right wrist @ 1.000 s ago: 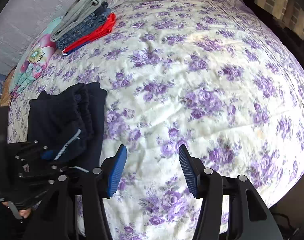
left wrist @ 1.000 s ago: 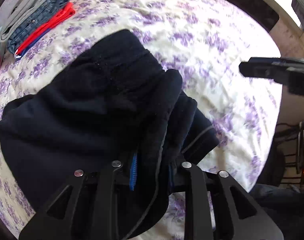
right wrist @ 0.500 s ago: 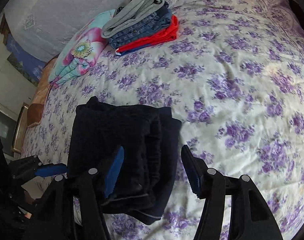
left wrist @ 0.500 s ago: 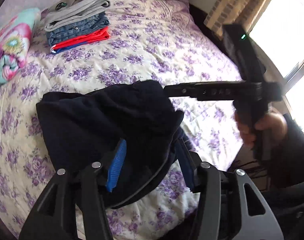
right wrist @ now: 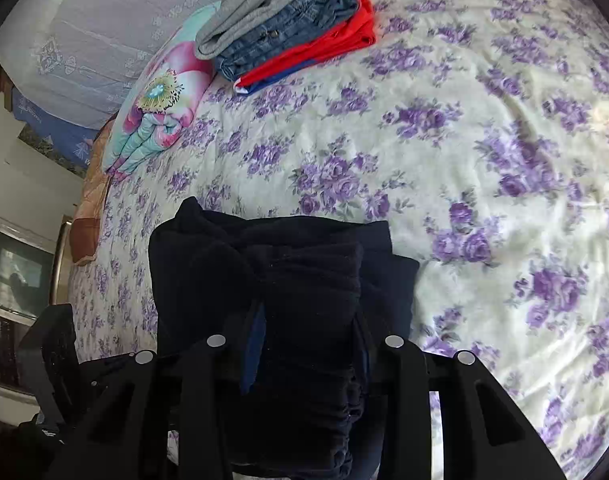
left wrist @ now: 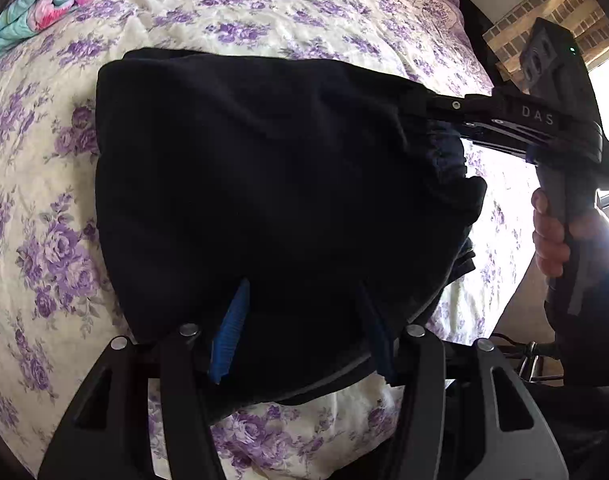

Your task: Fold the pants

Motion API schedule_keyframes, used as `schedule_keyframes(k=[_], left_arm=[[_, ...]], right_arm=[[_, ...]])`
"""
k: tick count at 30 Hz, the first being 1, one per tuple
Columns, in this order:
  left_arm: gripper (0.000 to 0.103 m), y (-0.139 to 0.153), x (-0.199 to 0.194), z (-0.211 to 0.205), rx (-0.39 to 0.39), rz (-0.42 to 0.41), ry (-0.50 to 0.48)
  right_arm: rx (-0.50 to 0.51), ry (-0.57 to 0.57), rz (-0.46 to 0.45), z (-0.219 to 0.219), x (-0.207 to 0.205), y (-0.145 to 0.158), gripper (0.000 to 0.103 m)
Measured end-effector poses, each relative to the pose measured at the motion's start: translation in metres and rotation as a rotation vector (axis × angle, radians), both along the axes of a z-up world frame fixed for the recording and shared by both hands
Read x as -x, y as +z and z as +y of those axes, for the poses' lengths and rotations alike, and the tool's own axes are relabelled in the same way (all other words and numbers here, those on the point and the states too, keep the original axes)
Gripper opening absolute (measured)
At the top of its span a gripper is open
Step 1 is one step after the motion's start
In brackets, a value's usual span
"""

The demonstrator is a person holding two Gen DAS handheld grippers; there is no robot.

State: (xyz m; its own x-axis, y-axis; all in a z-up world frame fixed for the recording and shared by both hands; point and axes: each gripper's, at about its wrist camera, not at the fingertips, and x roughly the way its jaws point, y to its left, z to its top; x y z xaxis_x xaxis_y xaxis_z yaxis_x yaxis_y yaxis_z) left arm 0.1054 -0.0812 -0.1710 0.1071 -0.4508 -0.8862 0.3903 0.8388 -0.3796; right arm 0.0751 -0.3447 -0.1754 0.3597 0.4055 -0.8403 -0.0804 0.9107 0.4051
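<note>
The folded dark navy pants [left wrist: 272, 184] lie in a thick bundle on the floral bedspread [left wrist: 44, 184]. My left gripper [left wrist: 300, 312] has its blue-padded fingers wide apart around the bundle's near edge. My right gripper [right wrist: 308, 328] comes in from the side, its fingers apart around the elastic waistband end [right wrist: 304, 280]. In the left wrist view the right gripper's body [left wrist: 536, 120] reaches into the pants' far right corner, held by a hand. Neither pair of jaws looks pressed together on the cloth.
A stack of folded clothes, grey, denim and red [right wrist: 288, 28], sits at the head of the bed beside a colourful rolled blanket [right wrist: 160, 108]. A lace-covered pillow [right wrist: 104, 20] lies behind. The bed edge drops off at the right [left wrist: 516, 280].
The left gripper has opened from its grip on the pants. The right gripper moved from open bedspread to the pants and now straddles the waistband end. The bundle sits flatter on the bed.
</note>
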Motion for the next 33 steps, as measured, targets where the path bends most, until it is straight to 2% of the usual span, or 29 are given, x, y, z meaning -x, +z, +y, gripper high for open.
schedule_keyframes(k=[2, 3, 6, 7, 8, 9, 10, 11, 13, 15, 16, 20, 22, 24, 26, 27, 29, 31, 33], left_arm=[[0.053, 0.004, 0.002, -0.008, 0.008, -0.009, -0.028], [0.053, 0.000, 0.001, -0.012, 0.009, 0.002, -0.042], [0.054, -0.012, -0.001, -0.022, -0.026, 0.013, -0.052], [0.056, -0.014, -0.003, -0.024, -0.025, 0.009, -0.059], [0.057, -0.015, -0.004, -0.026, -0.026, 0.006, -0.065], [0.057, -0.015, -0.006, -0.027, -0.028, 0.004, -0.070], [0.057, -0.015, -0.006, -0.029, -0.031, 0.004, -0.073], [0.057, -0.014, -0.006, -0.030, -0.035, 0.003, -0.075], [0.056, -0.007, 0.000, -0.034, -0.059, -0.009, -0.079], [0.056, 0.006, 0.009, -0.033, -0.064, -0.037, -0.075], [0.056, 0.012, 0.014, -0.029, -0.062, -0.053, -0.070], [0.056, 0.024, 0.024, -0.006, -0.024, -0.054, -0.001], [0.056, 0.016, 0.022, -0.001, -0.016, -0.019, 0.025], [0.056, 0.004, 0.021, 0.000, -0.012, 0.017, 0.043], [0.057, -0.002, 0.023, 0.000, -0.023, 0.014, 0.046], [0.057, -0.001, 0.024, -0.004, -0.035, 0.004, 0.043], [0.057, -0.001, 0.026, -0.014, -0.060, -0.012, 0.032], [0.058, -0.002, 0.031, -0.023, -0.082, -0.026, 0.022], [0.058, -0.003, 0.035, -0.028, -0.098, -0.034, 0.019]], right_arm=[[0.097, -0.037, -0.038, -0.002, 0.012, 0.018, 0.036], [0.109, -0.043, -0.024, -0.003, 0.013, 0.017, 0.036], [0.129, -0.045, 0.015, -0.005, 0.002, -0.012, 0.038], [0.130, -0.042, 0.026, -0.006, -0.004, -0.024, 0.042], [0.089, -0.053, 0.046, -0.011, -0.009, -0.034, 0.047], [0.056, -0.076, 0.076, -0.017, -0.012, -0.039, 0.060], [0.047, -0.090, 0.102, -0.022, -0.014, -0.039, 0.066], [0.048, -0.082, 0.113, -0.024, -0.014, -0.034, 0.066], [0.127, -0.061, 0.077, -0.022, -0.010, -0.010, 0.066], [0.220, -0.007, 0.013, -0.008, -0.007, 0.020, 0.066], [0.235, 0.036, -0.028, 0.003, -0.007, 0.037, 0.066], [0.191, 0.299, -0.146, 0.077, -0.021, 0.081, 0.067], [0.195, 0.423, -0.177, 0.123, -0.035, 0.079, 0.067], [0.187, 0.524, -0.156, 0.165, -0.055, 0.057, 0.067], [0.244, 0.581, -0.123, 0.199, -0.075, 0.029, 0.065], [0.277, 0.602, -0.098, 0.211, -0.083, 0.016, 0.064], [0.286, 0.644, -0.014, 0.227, -0.097, -0.009, 0.047], [0.288, 0.670, 0.073, 0.235, -0.102, -0.029, 0.014], [0.302, 0.674, 0.075, 0.236, -0.103, -0.036, 0.010]])
